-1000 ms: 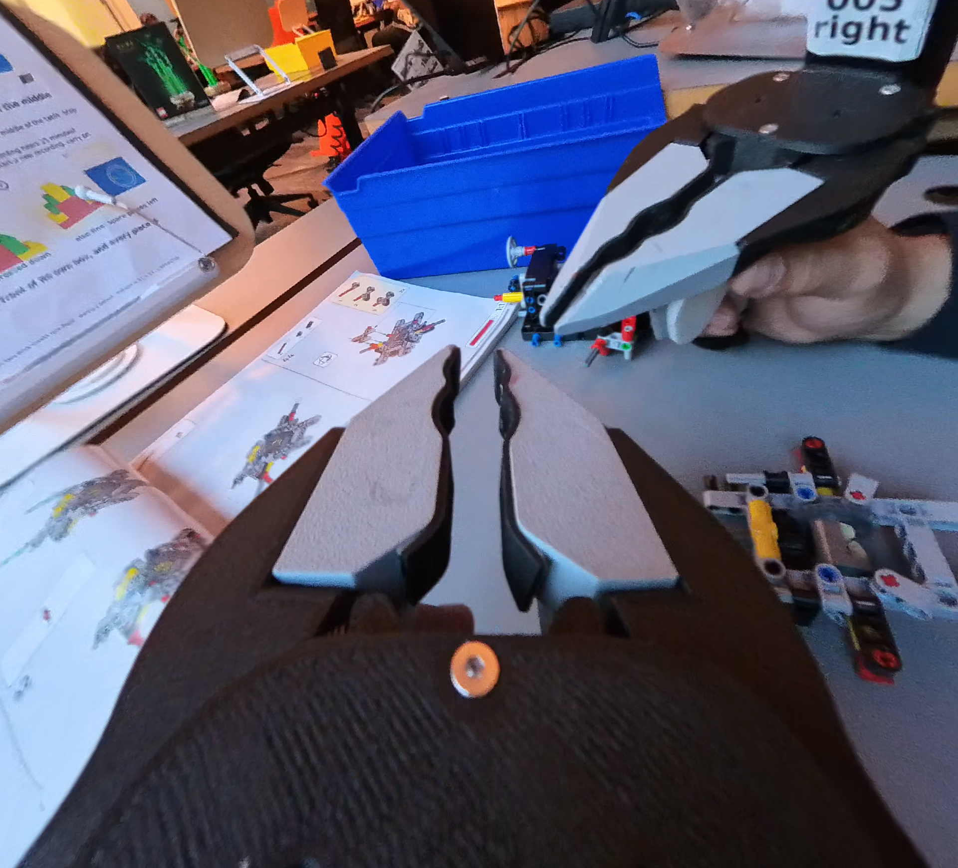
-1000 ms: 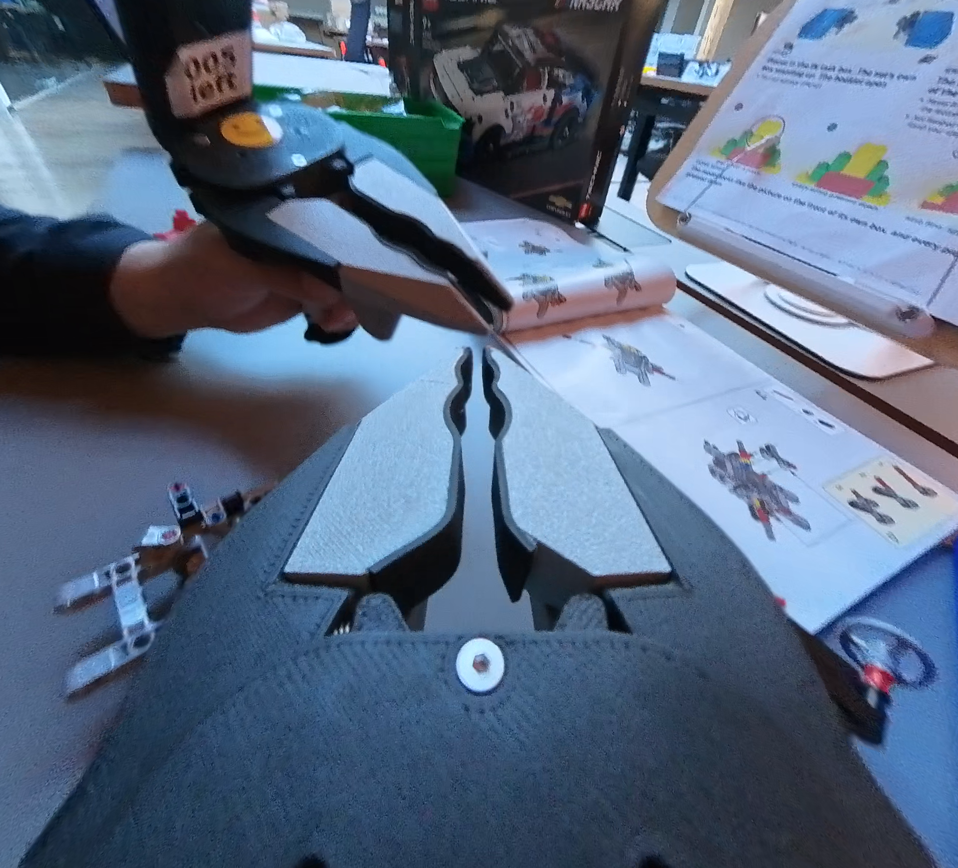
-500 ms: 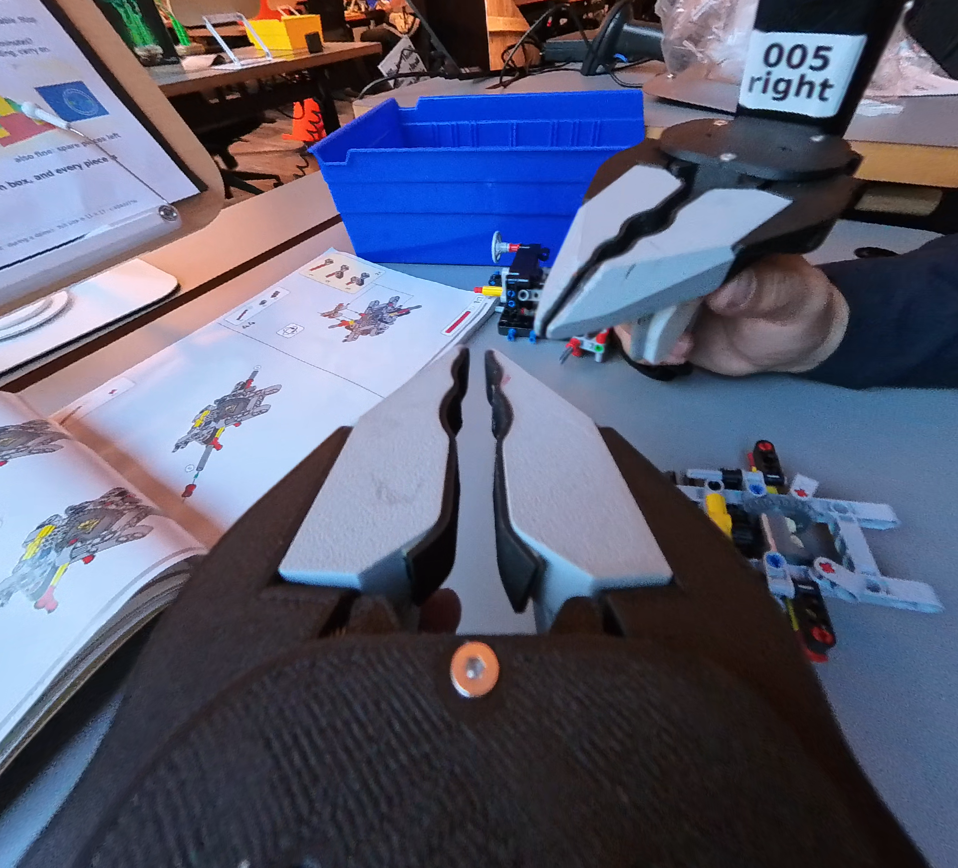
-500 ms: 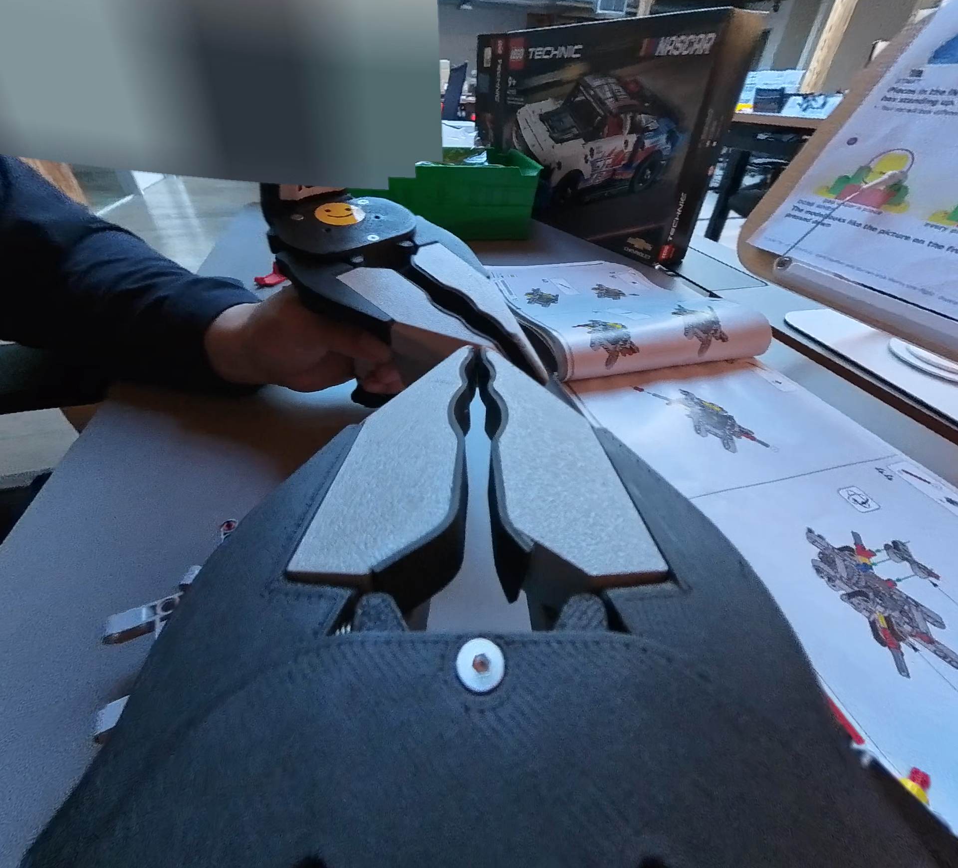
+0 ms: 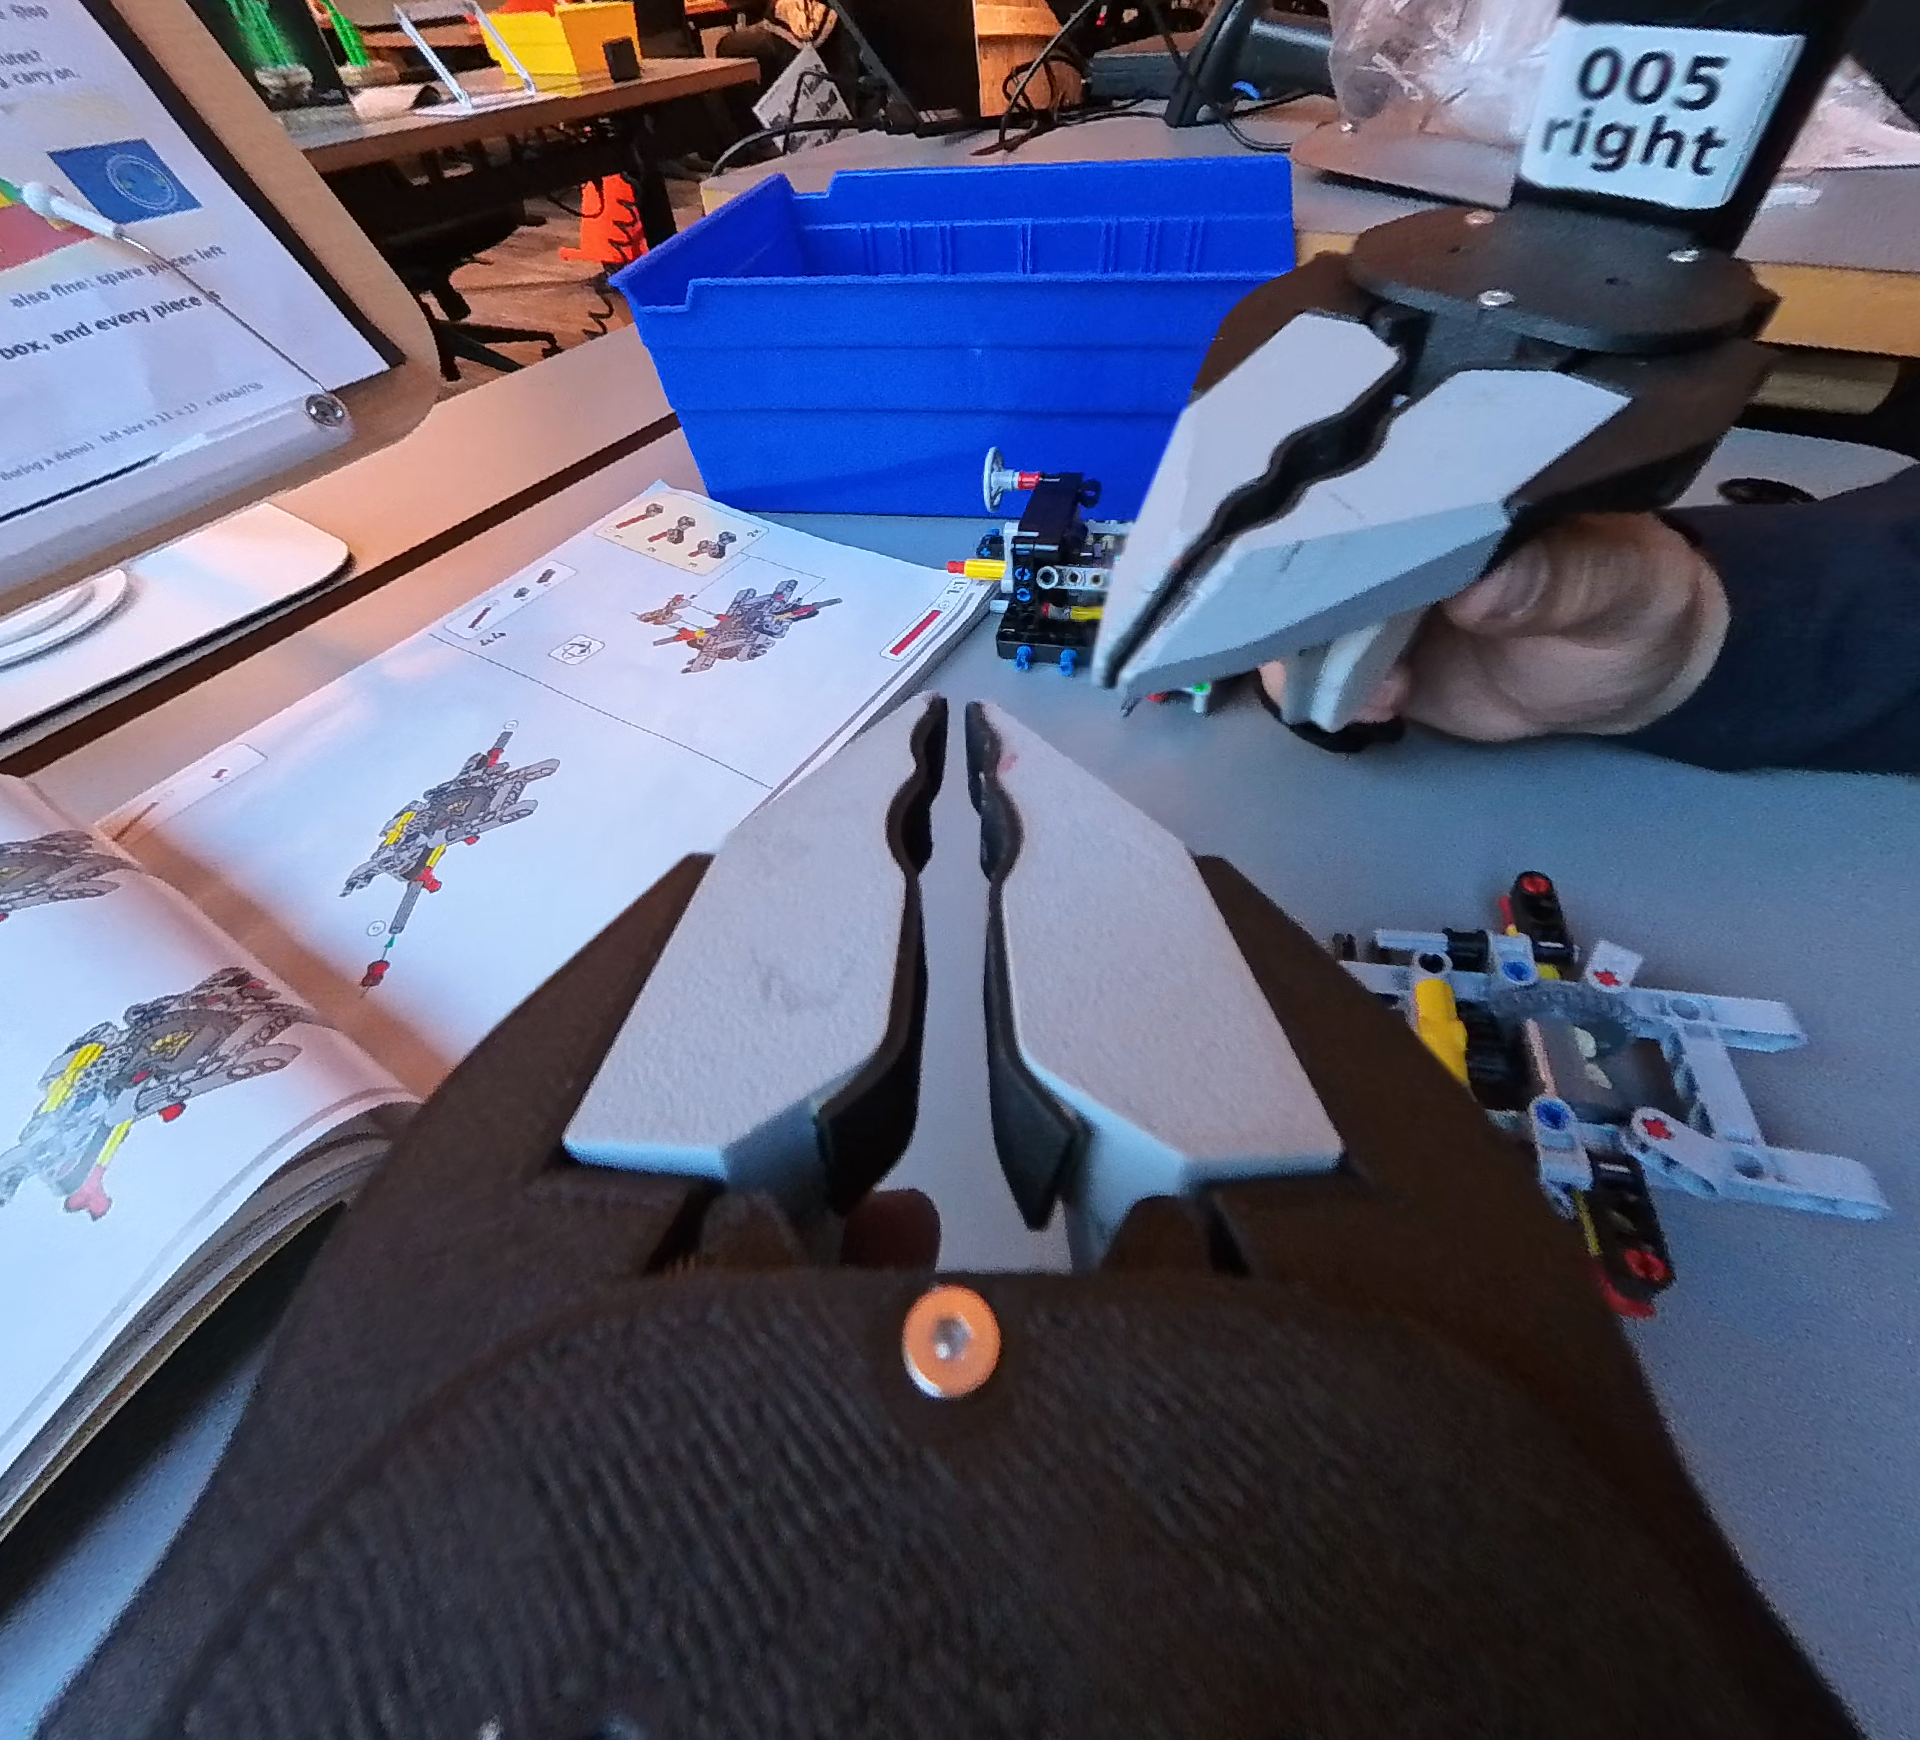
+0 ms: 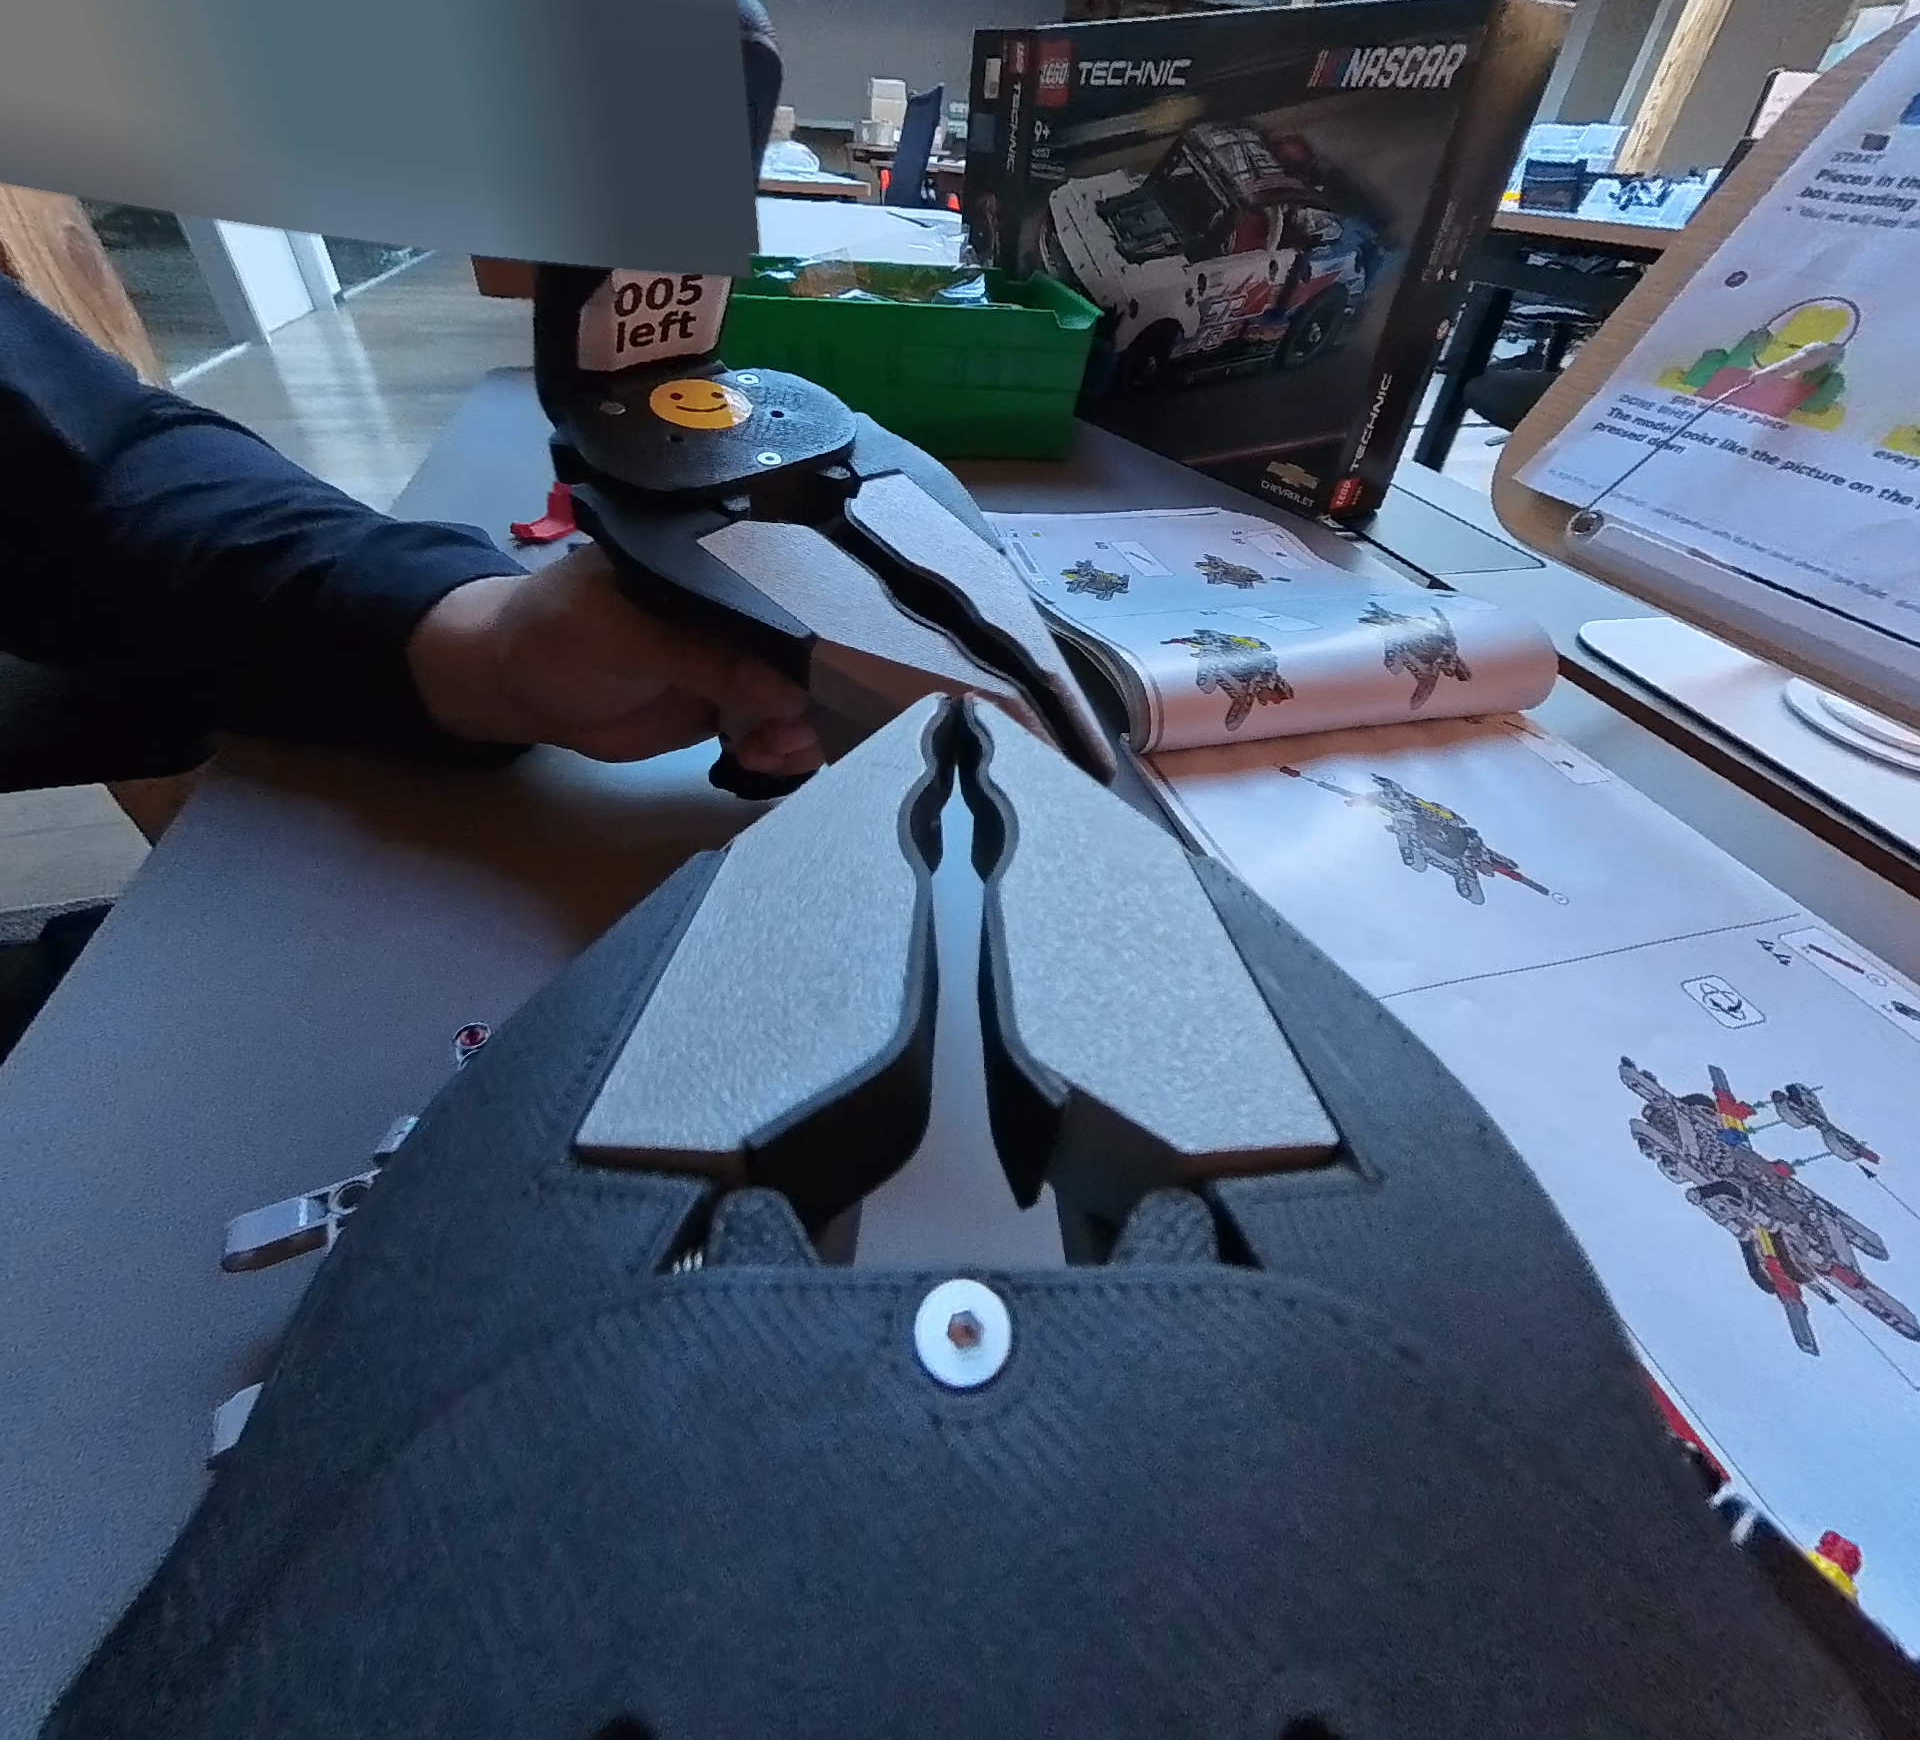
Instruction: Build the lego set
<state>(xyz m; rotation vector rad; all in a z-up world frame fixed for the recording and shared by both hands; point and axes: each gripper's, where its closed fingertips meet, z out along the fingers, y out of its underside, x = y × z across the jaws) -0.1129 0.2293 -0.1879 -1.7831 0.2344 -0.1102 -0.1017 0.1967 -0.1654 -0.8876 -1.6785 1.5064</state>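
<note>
Left gripper (image 5: 956, 722): fingers nearly together, a thin slit between the tips, gripping nothing. Grey brick frame (image 5: 1590, 1067) lies to its right on the table; open instruction booklet (image 5: 582, 755) to its left. Beyond, right gripper (image 5: 1117, 672), pressed together and bare, hangs before a black brick assembly (image 5: 1049, 578) and blue bin (image 5: 935, 360).

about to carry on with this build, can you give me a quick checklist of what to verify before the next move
1. Left gripper jaws free of parts: ok, nearly shut with nothing between them.
2. Right gripper jaws free of parts: ok, shut at the tips on nothing.
3. Grippers clear of each other: not ok, their tips sit close together over the grey table.
4. Instruction booklet readable: ok, lying open on the table.
5. Grey frame assembly reachable: ok, lying flat beside the left gripper.
6. Black sub-assembly unobstructed: not ok, the right gripper partly covers it in the left wrist view.
</note>
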